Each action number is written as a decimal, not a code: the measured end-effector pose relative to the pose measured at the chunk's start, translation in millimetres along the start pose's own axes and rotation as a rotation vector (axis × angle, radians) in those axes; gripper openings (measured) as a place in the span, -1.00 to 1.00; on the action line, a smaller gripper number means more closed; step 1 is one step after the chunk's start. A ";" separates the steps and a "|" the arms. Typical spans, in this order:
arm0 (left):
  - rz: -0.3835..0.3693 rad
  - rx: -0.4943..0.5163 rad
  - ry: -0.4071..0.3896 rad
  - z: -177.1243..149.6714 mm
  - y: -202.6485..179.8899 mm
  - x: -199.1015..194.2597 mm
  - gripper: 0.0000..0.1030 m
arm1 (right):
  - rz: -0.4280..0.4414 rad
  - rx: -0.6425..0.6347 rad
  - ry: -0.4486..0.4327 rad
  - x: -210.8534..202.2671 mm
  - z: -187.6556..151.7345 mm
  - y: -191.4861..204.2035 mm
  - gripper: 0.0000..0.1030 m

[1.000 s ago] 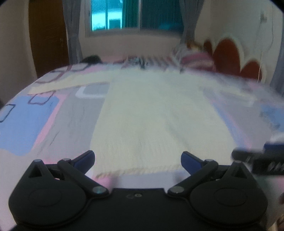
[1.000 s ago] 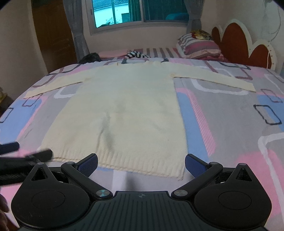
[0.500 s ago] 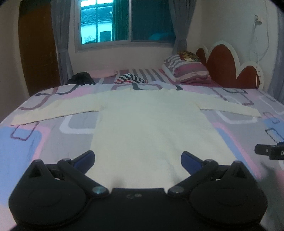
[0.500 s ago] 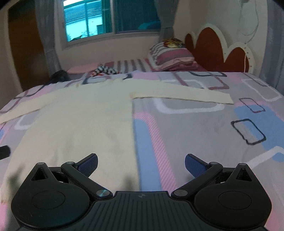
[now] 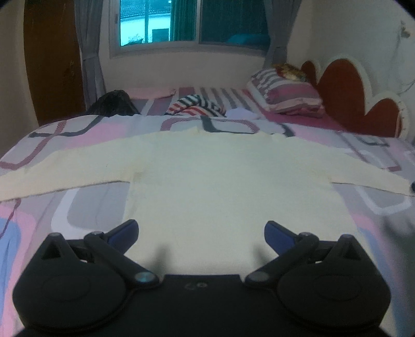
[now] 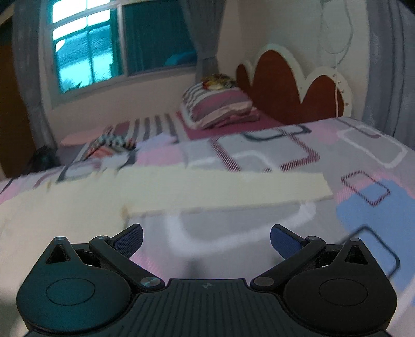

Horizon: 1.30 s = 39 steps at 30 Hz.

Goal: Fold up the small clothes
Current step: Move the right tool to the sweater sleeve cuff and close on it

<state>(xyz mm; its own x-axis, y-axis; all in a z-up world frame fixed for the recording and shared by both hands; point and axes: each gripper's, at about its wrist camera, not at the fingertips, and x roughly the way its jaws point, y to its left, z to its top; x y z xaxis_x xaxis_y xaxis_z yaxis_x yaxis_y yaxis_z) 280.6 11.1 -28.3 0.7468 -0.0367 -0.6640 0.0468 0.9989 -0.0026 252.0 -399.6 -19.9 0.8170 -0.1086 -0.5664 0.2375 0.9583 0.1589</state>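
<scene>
A cream long-sleeved sweater (image 5: 223, 181) lies flat on the bed with both sleeves spread out sideways. My left gripper (image 5: 201, 232) hovers open over the sweater's body, below the chest, nothing between its blue pads. In the right wrist view the sweater's right sleeve (image 6: 225, 188) stretches across the patterned bedspread, its cuff at the right end. My right gripper (image 6: 206, 236) is open above the bedspread just under that sleeve, near the armpit, holding nothing.
The bedspread (image 5: 85, 197) has pink, grey and blue patches. A striped garment (image 5: 195, 105), a dark bag (image 5: 112, 102) and a striped pillow (image 6: 218, 106) lie at the far side. A red scalloped headboard (image 6: 293, 85) stands at the right, a window (image 5: 192, 23) behind.
Both grippers have moved forward from the sweater's hem towards its chest and sleeves. The right gripper has swung rightward to face the right sleeve. Both stayed open.
</scene>
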 end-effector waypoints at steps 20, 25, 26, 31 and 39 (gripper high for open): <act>0.203 -0.036 -0.011 25.6 42.6 87.1 0.97 | -0.189 0.410 -0.036 112.8 24.5 -156.7 0.44; 0.199 -0.039 0.016 21.7 47.1 94.4 0.99 | -0.186 0.528 -0.012 121.3 11.0 -185.8 0.35; 0.203 -0.035 0.021 20.8 47.3 95.4 0.99 | -0.184 0.537 -0.028 121.3 9.6 -190.3 0.22; 0.207 -0.028 0.027 19.2 50.6 96.2 0.99 | -0.145 0.600 -0.050 123.2 9.4 -207.0 -0.28; 0.180 -0.065 0.080 20.8 65.1 97.8 0.99 | -0.137 0.601 -0.030 124.0 11.7 -213.3 -0.93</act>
<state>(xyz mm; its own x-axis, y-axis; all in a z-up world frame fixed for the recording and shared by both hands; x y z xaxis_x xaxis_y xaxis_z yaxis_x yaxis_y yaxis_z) 370.5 71.9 -77.8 0.6844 0.1425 -0.7150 -0.1279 0.9890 0.0747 308.7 -620.6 -114.5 0.7704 -0.2365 -0.5921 0.5892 0.6191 0.5192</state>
